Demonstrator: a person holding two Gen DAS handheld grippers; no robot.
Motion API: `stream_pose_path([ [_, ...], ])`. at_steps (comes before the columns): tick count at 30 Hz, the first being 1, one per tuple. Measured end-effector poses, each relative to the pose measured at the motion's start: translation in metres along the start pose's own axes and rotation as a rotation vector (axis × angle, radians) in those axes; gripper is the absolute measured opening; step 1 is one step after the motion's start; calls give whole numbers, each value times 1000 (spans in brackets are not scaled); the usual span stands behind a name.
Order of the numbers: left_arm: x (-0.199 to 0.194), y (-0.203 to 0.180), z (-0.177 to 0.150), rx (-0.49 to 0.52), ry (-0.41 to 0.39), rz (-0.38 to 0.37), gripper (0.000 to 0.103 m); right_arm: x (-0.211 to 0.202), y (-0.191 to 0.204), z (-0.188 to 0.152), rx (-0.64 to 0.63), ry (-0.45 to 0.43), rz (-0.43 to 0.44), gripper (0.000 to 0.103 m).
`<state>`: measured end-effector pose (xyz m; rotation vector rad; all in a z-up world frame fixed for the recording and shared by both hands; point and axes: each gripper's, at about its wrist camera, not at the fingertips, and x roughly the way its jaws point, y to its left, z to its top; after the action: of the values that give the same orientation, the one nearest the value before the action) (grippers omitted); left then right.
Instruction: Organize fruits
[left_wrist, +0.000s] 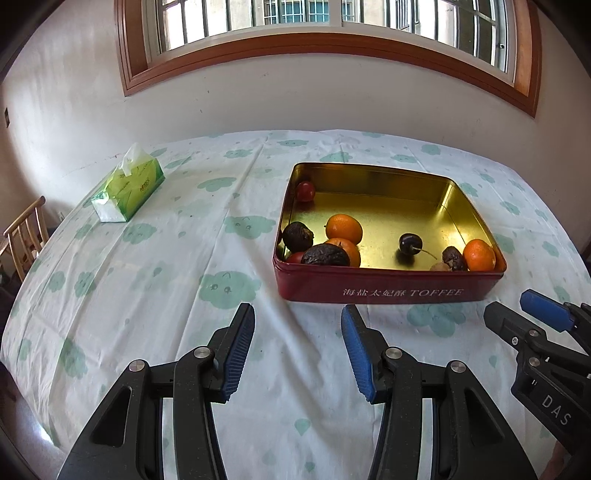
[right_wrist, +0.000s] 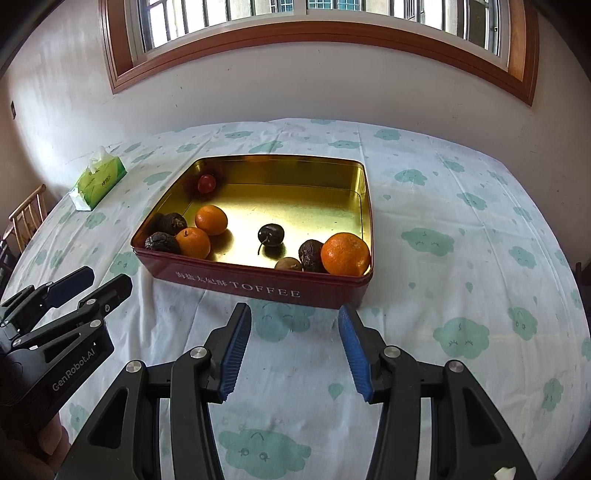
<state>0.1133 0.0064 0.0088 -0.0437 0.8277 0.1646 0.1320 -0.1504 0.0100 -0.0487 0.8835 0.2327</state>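
The red toffee tin stands on the tabletop, which is covered with a cloud-print cloth. All the fruit that is visible already lies inside the tin. Three mandarins are there: one in the near right corner and two toward the left side. Dark wrinkled fruits, maybe passion fruits, lie beside them, a dark cherry with its stem is near the middle, and a small red fruit sits in the far left corner. No fruit lies on the cloth.

The left claw and the right claw both hang in front of the tin, each with its fingers wide apart and holding nothing.

This scene fits two stages: the fruit is gathered and the work is finished, or the fruit is still to be sorted by kind or taken out. I cannot tell which one.

If any fruit is gripped, I judge it better to come from above, clear of the tin wall, and to close gently, because the wrinkled fruits look soft and the round ones may roll on the smooth metal.

A tissue pack lies far to the left.
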Motion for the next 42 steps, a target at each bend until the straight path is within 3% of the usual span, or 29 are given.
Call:
stream_pose_path([
  [14, -21, -4, -28, -2, 4, 22, 50, -17, 2, -37, 14, 8, -8, 47],
  [42, -28, -4, -30, -9, 5, 7, 50, -20, 7, -44, 1, 12, -13, 47],
])
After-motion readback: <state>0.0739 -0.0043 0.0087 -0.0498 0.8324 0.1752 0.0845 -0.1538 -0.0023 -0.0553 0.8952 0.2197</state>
